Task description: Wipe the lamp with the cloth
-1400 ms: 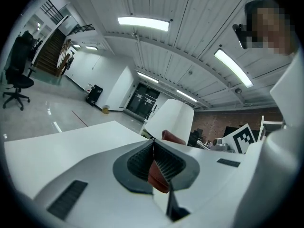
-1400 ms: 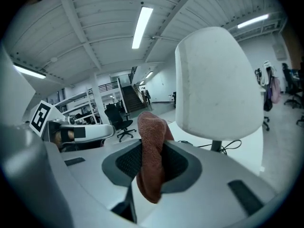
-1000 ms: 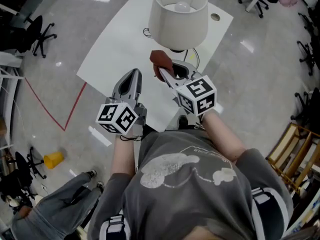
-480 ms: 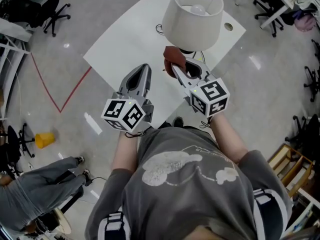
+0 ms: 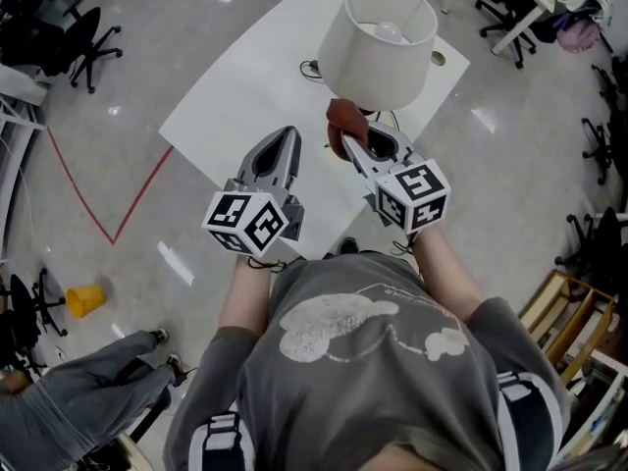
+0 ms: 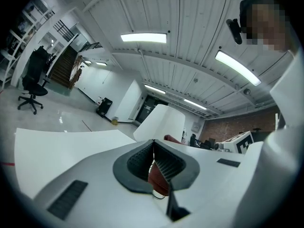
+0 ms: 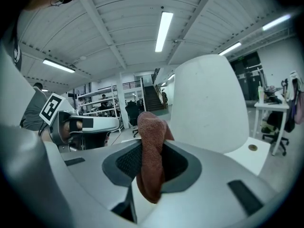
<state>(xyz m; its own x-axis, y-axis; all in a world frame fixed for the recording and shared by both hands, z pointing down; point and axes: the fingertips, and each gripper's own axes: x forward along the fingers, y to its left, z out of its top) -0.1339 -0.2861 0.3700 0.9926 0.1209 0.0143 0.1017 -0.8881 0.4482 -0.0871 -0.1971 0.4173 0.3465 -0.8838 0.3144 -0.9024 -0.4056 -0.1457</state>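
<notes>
A lamp with a white drum shade (image 5: 378, 42) stands on the white table (image 5: 235, 96), its bulb showing from above. My right gripper (image 5: 345, 133) is shut on a reddish-brown cloth (image 5: 343, 121), held just below the shade's near side. In the right gripper view the cloth (image 7: 152, 151) hangs from the jaws with the shade (image 7: 209, 103) close behind it. My left gripper (image 5: 285, 137) hovers over the table to the left of the lamp, jaws shut and empty. In the left gripper view the shade (image 6: 161, 122) and the cloth (image 6: 173, 139) show ahead.
A black cable (image 5: 309, 69) lies on the table by the lamp's base. A round grommet hole (image 5: 438, 58) sits near the table's far corner. Office chairs (image 5: 78, 37) stand on the glossy floor around. A seated person's legs (image 5: 88, 400) are at lower left.
The view has shifted slightly between frames. Both grippers keep much the same places relative to the lamp, the right one still holding the cloth under the shade.
</notes>
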